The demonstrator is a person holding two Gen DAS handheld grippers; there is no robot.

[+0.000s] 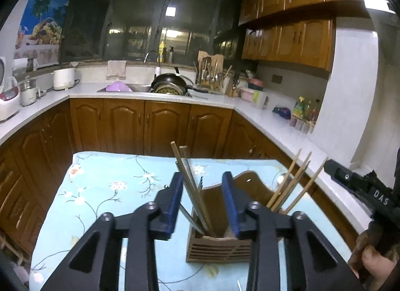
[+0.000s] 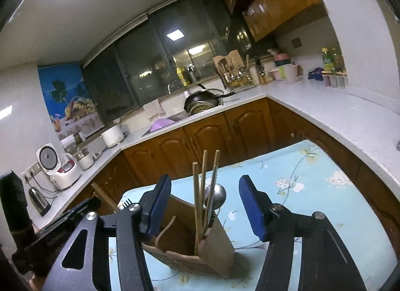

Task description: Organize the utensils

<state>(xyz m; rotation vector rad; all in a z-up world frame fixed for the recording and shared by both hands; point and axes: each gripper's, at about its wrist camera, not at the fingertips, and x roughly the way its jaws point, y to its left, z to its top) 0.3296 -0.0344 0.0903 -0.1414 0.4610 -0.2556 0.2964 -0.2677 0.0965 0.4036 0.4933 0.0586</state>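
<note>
A wooden utensil holder (image 1: 220,246) stands on the floral blue tablecloth (image 1: 105,186). Its left compartment holds metal utensils and chopsticks (image 1: 192,188); its right side holds wooden chopsticks (image 1: 290,186) and a spoon. My left gripper (image 1: 203,181) is open just above the holder, its blue pads on either side of the left utensils, holding nothing. In the right wrist view my right gripper (image 2: 205,188) is open and empty over the same holder (image 2: 197,248), with the wooden chopsticks (image 2: 202,191) and the metal spoon (image 2: 216,192) between its fingers.
The table (image 2: 312,178) stands inside a U-shaped white counter (image 1: 280,126) over brown cabinets. A sink with a black pan (image 1: 170,83), a second utensil rack (image 1: 212,71), bottles (image 1: 302,111) and rice cookers (image 1: 7,96) sit on the counter. My right gripper's body (image 1: 362,188) is at the right.
</note>
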